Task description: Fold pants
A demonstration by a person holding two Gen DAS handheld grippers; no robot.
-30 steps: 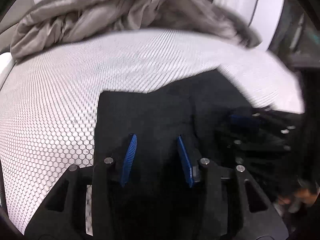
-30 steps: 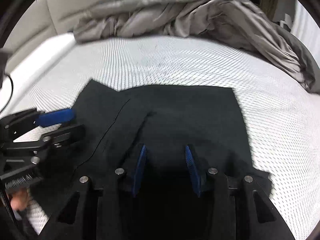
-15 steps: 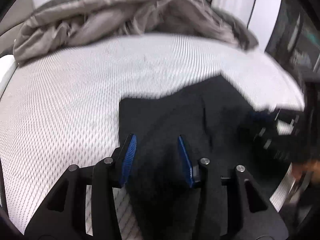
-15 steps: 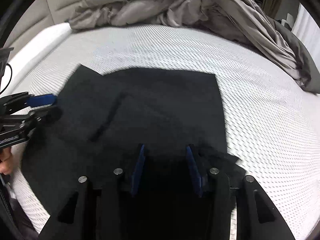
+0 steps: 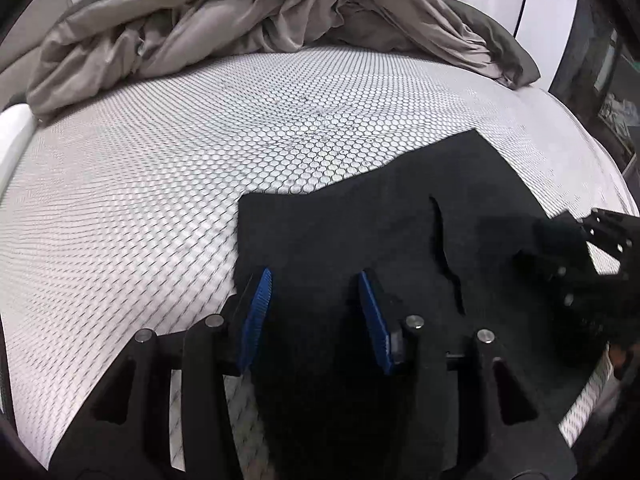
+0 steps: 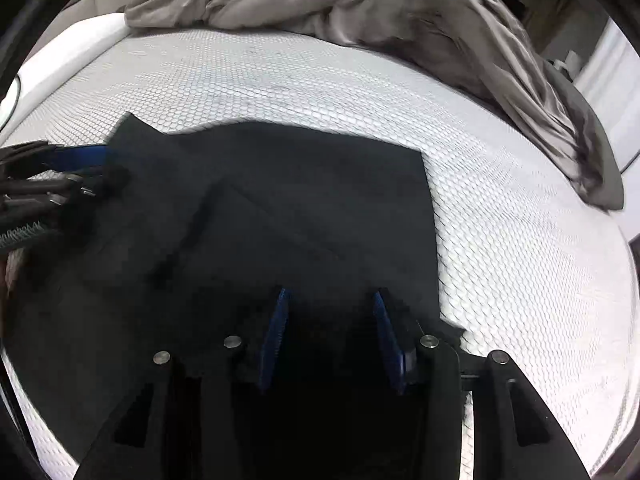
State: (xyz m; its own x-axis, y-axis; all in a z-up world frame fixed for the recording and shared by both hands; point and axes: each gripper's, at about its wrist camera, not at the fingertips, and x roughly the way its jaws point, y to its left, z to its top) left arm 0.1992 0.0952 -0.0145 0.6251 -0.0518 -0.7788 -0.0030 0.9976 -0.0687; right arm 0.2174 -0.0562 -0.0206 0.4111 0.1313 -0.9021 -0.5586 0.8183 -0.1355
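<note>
Black pants lie flat on the white honeycomb-patterned bed, with a seam or pocket slit showing. My left gripper hovers low over their left edge. Its blue pads stand apart and the jaws are opening; dark fabric fills the gap, but no pad visibly presses on it. My right gripper sits over the near right part of the pants, pads apart, black cloth below them. Each gripper also shows in the other's view: the right gripper and the left gripper.
A rumpled grey-brown duvet is piled along the far side of the bed and runs down its right side. A white padded bed edge lies at far left. Dark furniture stands beyond the right edge.
Both cameras have pulled back, so more bed shows beyond the pants. In the left wrist view the pants' left edge has shifted right, toward the left pad. Both pad gaps look the same.
</note>
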